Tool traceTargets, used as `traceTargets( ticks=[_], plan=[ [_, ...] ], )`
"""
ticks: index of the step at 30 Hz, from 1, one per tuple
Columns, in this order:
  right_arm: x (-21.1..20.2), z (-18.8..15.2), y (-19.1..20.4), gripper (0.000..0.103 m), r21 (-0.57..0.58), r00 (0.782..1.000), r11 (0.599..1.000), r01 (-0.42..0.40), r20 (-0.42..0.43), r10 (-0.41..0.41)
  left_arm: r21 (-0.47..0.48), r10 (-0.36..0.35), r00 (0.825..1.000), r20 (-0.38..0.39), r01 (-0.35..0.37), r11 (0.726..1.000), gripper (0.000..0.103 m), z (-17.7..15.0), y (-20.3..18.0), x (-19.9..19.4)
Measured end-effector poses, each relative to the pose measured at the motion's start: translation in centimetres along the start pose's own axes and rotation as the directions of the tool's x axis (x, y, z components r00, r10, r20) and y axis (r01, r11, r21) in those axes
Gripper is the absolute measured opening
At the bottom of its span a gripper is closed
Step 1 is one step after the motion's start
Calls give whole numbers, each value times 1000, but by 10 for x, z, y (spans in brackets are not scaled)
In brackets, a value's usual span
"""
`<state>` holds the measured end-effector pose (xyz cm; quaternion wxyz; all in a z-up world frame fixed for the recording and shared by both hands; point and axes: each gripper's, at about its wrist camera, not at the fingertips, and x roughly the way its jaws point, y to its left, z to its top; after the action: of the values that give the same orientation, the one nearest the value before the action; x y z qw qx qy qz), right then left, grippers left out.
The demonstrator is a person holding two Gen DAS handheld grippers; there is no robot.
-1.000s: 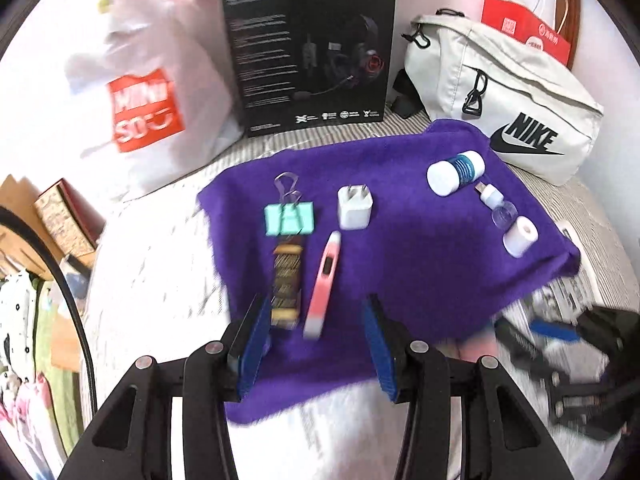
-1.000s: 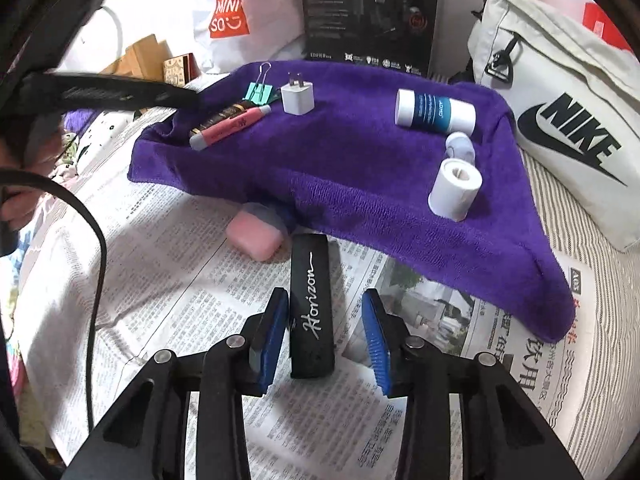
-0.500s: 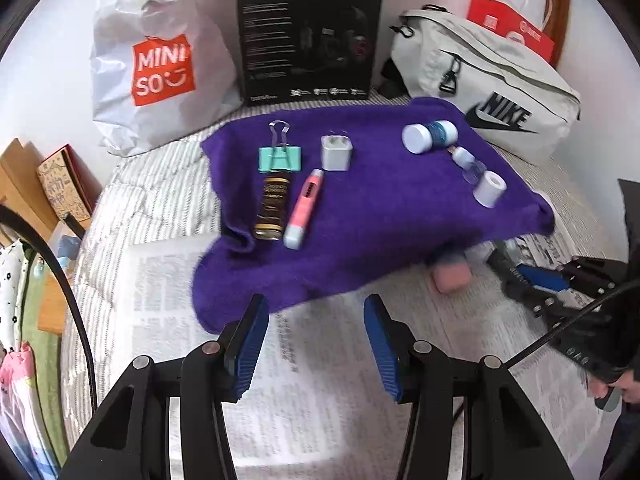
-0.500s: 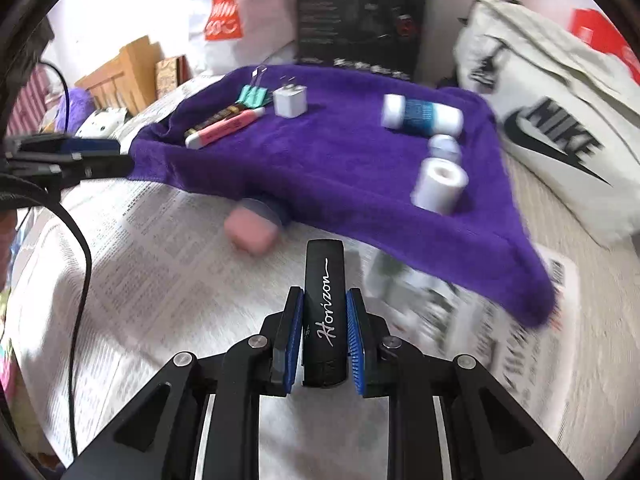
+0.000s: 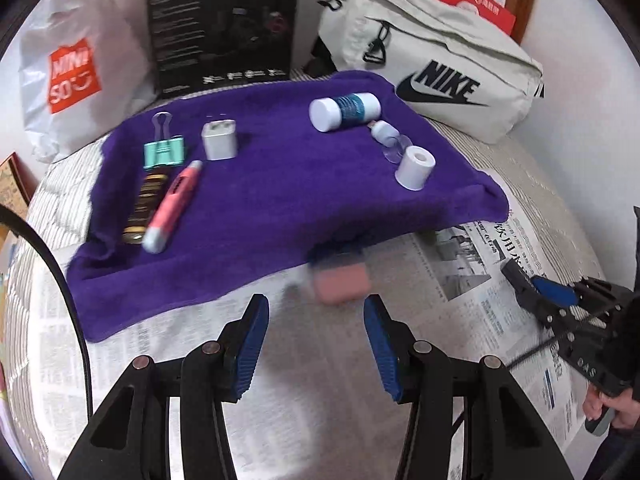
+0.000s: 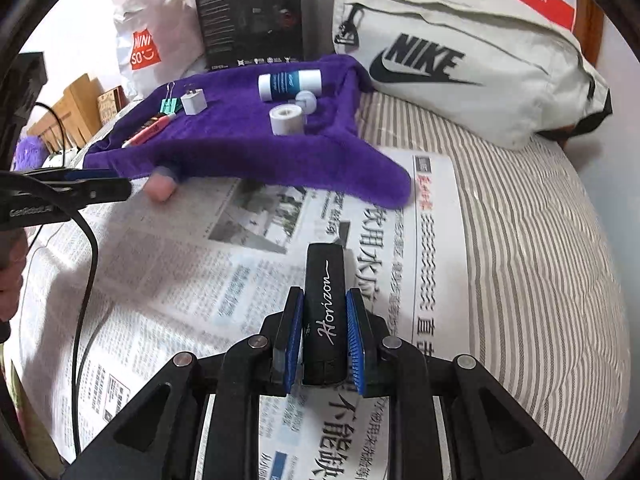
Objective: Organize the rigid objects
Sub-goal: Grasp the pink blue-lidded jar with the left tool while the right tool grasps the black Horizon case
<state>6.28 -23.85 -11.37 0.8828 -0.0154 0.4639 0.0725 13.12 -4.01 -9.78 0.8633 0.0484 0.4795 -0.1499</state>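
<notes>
Horizon-lettered black case [image 6: 325, 312], a slim matte bar with white script along its length, is pinched between the blue pads of the right gripper [image 6: 324, 336], its far end jutting out past the fingertips above the newspaper [image 6: 200, 280]. The newspaper is spread over a striped bedcover [image 6: 520, 220].

The left gripper [image 5: 316, 344] is seen with its jaws spread and nothing between them, poised over the newspaper just near of a pink eraser-like block [image 5: 342, 282], which is blurred and lies at the near edge of the purple towel [image 5: 280, 184], partly under its fold.

On the towel, small rigid items are laid out. At the left a teal binder clip [image 5: 164, 152] is set, with a dark gold-patterned tube [image 5: 146, 204] and a pink pen-shaped item [image 5: 174, 204] lying side by side just near of it. A white plug adapter [image 5: 219, 140] stands just right of the clip. Toward the right a white bottle with a blue label [image 5: 346, 110] lies on its side, a small clear bottle [image 5: 388, 140] beside it, and a white tape roll [image 5: 415, 166] stands on end nearest the right edge.

Beyond the towel a white Miniso bag [image 5: 68, 80], a black headset box [image 5: 224, 24] and a grey Nike bag [image 5: 432, 64] are lined along the wall.
</notes>
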Motion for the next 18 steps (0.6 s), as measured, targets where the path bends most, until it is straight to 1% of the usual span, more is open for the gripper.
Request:
traceTargets(
  ticks=[8,13,15,17,18],
  plan=[
    [2,-7,-2,22,-6,1000,1000,-10,17,10,-7,7,999,-33,-7,1000,47,10,-15,20],
    [2,-10,-2,22,-2,999,1000,-15,39,16,-13,51,997,-61,-51,999,47,16,-18,32],
    [2,-12,-1,22,-2,998,1000,-10,56,10,-4,74,996,-47,-75,997,47,16,-20,35],
    [2,-14,0,22,-5,997,1000,-5,71,5,7,83,996,-37,-83,997,47,15,-20,36],
    [2,-14,0,22,-5,997,1000,-4,76,5,13,88,996,-30,-87,996,45,15,-20,36]
  ],
)
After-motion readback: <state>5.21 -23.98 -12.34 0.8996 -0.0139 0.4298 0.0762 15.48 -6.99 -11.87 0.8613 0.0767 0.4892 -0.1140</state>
